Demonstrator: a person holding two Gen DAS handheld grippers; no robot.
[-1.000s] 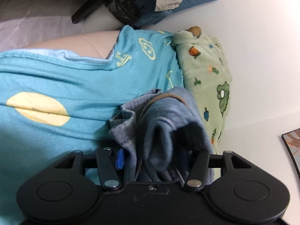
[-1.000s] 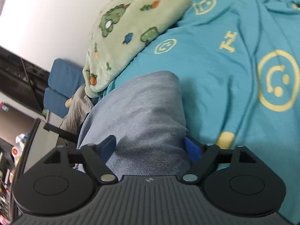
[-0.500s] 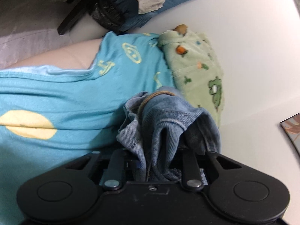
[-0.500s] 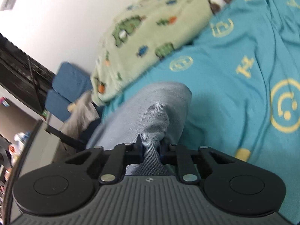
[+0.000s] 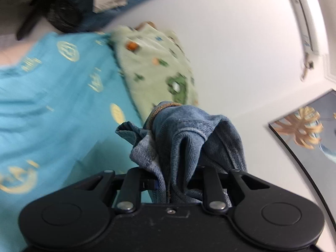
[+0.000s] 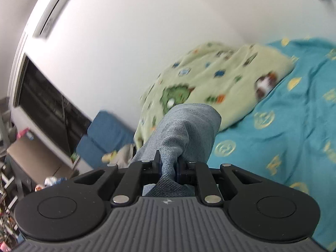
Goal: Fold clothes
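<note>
Blue denim jeans (image 5: 189, 138) bunch up between the fingers of my left gripper (image 5: 174, 180), which is shut on a thick fold near a tan-stitched seam. In the right wrist view a smoother, paler part of the jeans (image 6: 184, 130) rises from my right gripper (image 6: 169, 168), shut tight on a pinched fold. Both grippers hold the cloth lifted above the bed's turquoise sheet (image 5: 52, 109) (image 6: 283, 136) with yellow emblems. The pads themselves are hidden by the cloth.
A pale green blanket with dinosaur print (image 5: 159, 71) (image 6: 210, 84) lies at the bed's head against the white wall. A blue cushion (image 6: 105, 134) and a dark chair (image 5: 63, 14) stand beside the bed. A framed picture (image 5: 310, 130) hangs at right.
Both grippers closed on the jeans, then rose and tilted up, lifting the denim off the sheet. More wall and less bed shows in both views.
</note>
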